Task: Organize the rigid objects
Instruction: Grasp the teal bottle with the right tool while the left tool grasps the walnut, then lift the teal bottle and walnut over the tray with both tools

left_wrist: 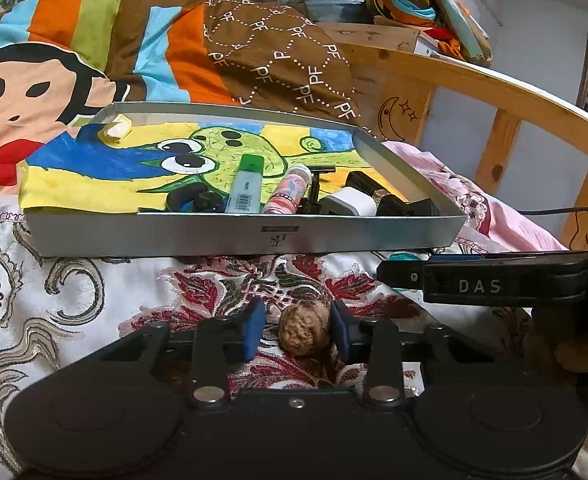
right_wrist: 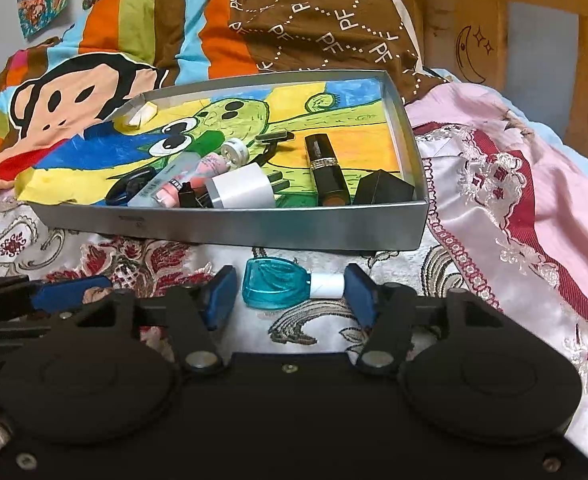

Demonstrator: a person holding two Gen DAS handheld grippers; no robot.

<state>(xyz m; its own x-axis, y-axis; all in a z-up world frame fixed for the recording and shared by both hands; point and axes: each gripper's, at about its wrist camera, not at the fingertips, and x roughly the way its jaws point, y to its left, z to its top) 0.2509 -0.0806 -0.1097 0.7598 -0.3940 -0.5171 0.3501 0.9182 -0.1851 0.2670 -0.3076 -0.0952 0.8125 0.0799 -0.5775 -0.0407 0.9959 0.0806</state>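
Nearest, the left gripper (left_wrist: 297,330) sat low over the bedspread (left_wrist: 94,304), jaws apart, a walnut (left_wrist: 304,331) lying between the blue pads (left_wrist: 254,330); the right-hand pad was at or just beside the shell, the left-hand pad clear of it, so no grip was evident. Crossing that view from the right, the other tool's black finger bore the raised letters "DAS". The right gripper (right_wrist: 290,294) likewise stood with jaws wide, a teal glass bottle (right_wrist: 276,284) with a white neck lying on its side between the pads, the neck close to the right-hand pad; contact could not be told.

Bedspread was white brocade with red and grey-gold floral scrolls. Just beyond both objects lay a shallow silver tray (right_wrist: 222,228), a small dark label and logo on its near wall, too small to read with certainty. Its floor was lined with a crayon drawing of a green big-eyed creature on yellow and blue. Contents crowded the near edge: green-capped stick (left_wrist: 244,186) with a barcode, pink tube (left_wrist: 286,192), white plug adapter (right_wrist: 240,190), black lipstick (right_wrist: 327,172), black razor, dark small items.

Farther off: pink satin cloth (right_wrist: 513,168), striped quilt with a cartoon monkey face (left_wrist: 22,92), brown fabric printed "PF" (left_wrist: 278,64). Wooden bed rail (left_wrist: 505,92) carried a moon-and-stars drawing. Posters were on the wall.
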